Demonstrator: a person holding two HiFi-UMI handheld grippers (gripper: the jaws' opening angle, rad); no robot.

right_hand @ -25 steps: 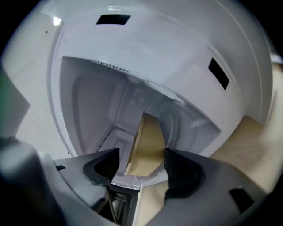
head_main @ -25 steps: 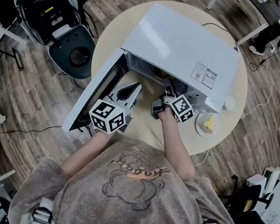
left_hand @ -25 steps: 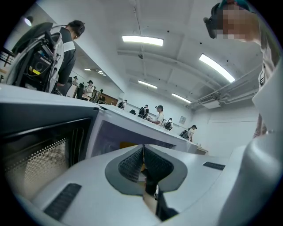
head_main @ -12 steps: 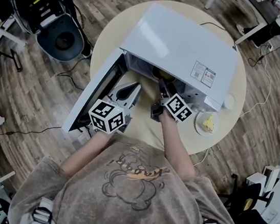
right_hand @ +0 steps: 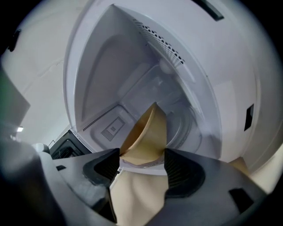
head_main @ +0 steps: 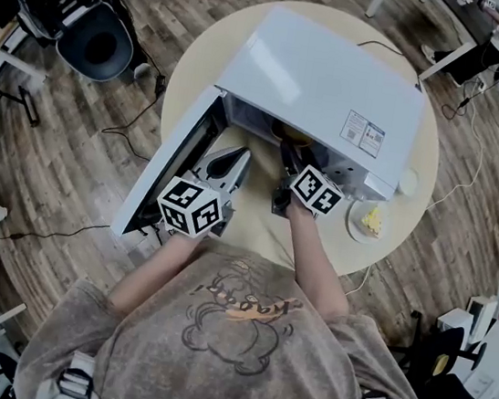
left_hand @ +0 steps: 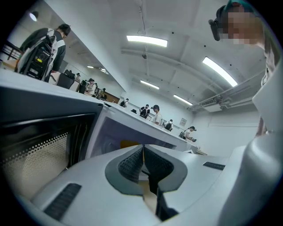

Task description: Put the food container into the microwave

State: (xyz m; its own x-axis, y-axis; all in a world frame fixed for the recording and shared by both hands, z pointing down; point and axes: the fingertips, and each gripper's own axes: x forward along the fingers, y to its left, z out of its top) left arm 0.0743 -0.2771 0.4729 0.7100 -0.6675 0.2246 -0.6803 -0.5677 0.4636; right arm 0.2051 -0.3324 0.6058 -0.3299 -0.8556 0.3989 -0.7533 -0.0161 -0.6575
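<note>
My right gripper is clamped on the rim of the tan food container. The container hangs tilted at the mouth of the microwave, with the cavity and its glass turntable straight ahead along the jaws. I judge the way in is forward and down. My left gripper, jaws pressed together on nothing, sits by the open door.
</note>
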